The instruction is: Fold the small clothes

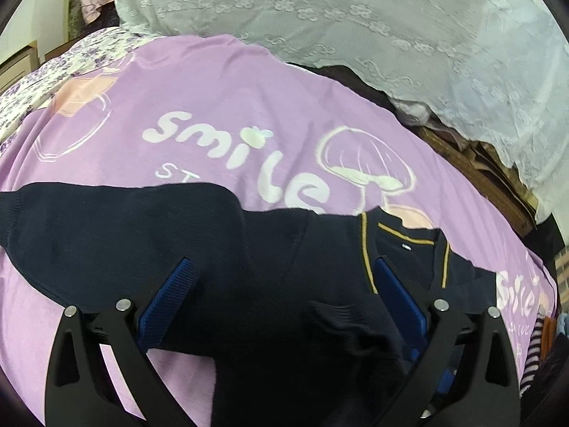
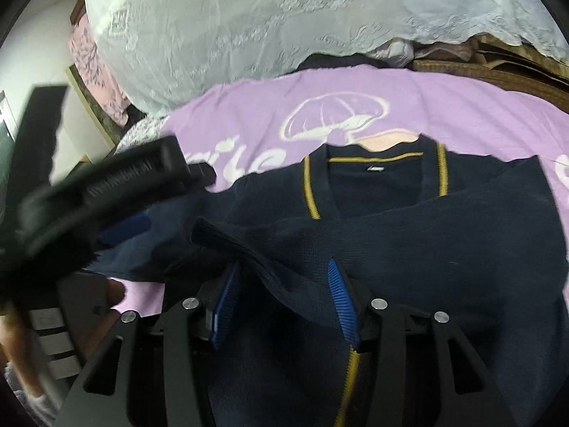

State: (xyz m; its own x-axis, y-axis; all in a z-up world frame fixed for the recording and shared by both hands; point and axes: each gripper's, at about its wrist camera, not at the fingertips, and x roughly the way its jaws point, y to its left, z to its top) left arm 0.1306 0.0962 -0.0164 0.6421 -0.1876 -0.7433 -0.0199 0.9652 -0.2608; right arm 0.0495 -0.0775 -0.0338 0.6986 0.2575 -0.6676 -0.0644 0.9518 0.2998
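Navy cardigan point(image 2: 444, 235) on lilac sheet point(image 1: 213, 99); left gripper point(image 1: 284, 277) spread wide, right gripper point(image 2: 281, 284) parted around sleeve cuff point(image 2: 227, 240); folded sleeve may spring back.

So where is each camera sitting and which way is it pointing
Left wrist: sits on the left gripper, looking down over the navy cardigan on the purple sheet; its own open fingers show.
Right wrist: sits on the right gripper, facing the cardigan's collar; its open fingers straddle a sleeve cuff, with the left gripper blurred at the left edge.
Shared: cardigan, sheet, white lace cover.
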